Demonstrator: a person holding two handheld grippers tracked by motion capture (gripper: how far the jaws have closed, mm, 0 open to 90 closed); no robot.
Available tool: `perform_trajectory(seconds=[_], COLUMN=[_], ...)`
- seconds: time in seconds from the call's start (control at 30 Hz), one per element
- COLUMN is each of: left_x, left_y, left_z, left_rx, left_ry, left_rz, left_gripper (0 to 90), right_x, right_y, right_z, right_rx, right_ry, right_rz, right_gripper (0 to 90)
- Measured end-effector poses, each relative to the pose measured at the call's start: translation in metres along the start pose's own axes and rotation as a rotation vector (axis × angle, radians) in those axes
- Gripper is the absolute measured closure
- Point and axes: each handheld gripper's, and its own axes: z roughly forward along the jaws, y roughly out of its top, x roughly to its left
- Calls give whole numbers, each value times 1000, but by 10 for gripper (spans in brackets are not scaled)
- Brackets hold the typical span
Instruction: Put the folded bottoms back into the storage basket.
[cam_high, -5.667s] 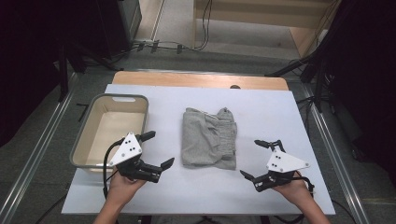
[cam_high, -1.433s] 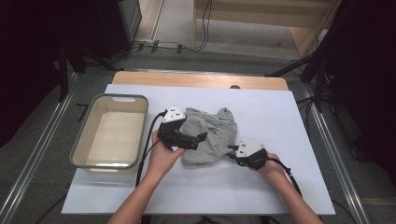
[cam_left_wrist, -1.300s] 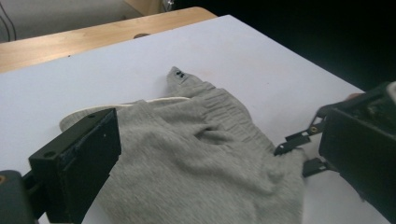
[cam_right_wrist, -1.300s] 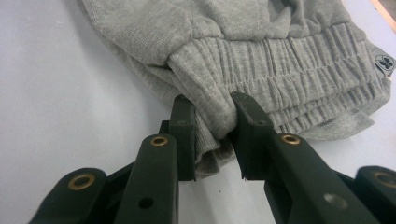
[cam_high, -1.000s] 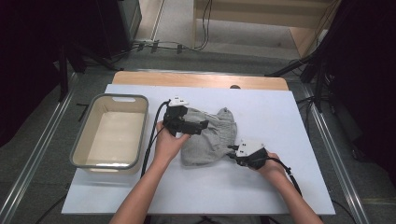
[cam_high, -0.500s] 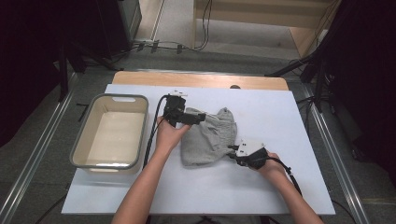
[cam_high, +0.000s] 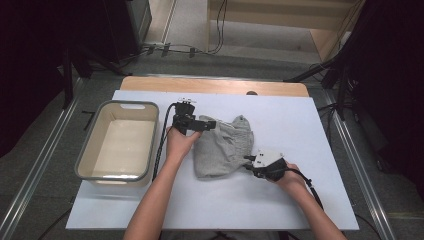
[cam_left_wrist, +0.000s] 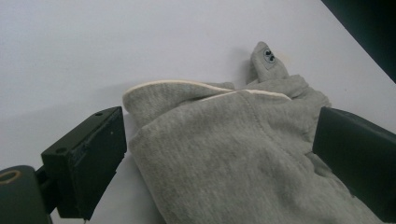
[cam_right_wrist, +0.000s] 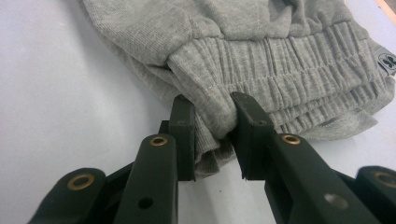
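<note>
Empty beige tub (cam_high: 120, 145) w/ grey rim sits on left of white tabletop (cam_high: 300, 125), handle slot at far end. Wooden strip (cam_high: 215, 84) along far edge. Cables (cam_high: 200, 47) on floor beyond, metal rails (cam_high: 35, 170) either side.

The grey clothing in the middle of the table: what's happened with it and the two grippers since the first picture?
Both grippers left the near edge. The right gripper pinched the grey garment at its near right edge. The left gripper travelled to its far left corner, jaws just beginning to close around the cloth. The tub stayed put.
</note>
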Motion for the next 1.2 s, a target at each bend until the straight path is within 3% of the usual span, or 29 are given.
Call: perform_trajectory(seconds=[0.43,0.77,1.2], left_x=[13,17,22], left_y=[-4,-7,-10], left_z=[10,19,24], left_rx=[18,52,66], left_ry=[1,20,-10], left_rz=[-57,-59,-83], left_gripper=[87,123,200], right_x=[0,0,1], right_y=[0,0,0], right_z=[0,0,0], right_rx=[3,2,3], right_ry=[-3,-2,-4], right_rz=[-2,-3,-5], right_gripper=[691,691,689])
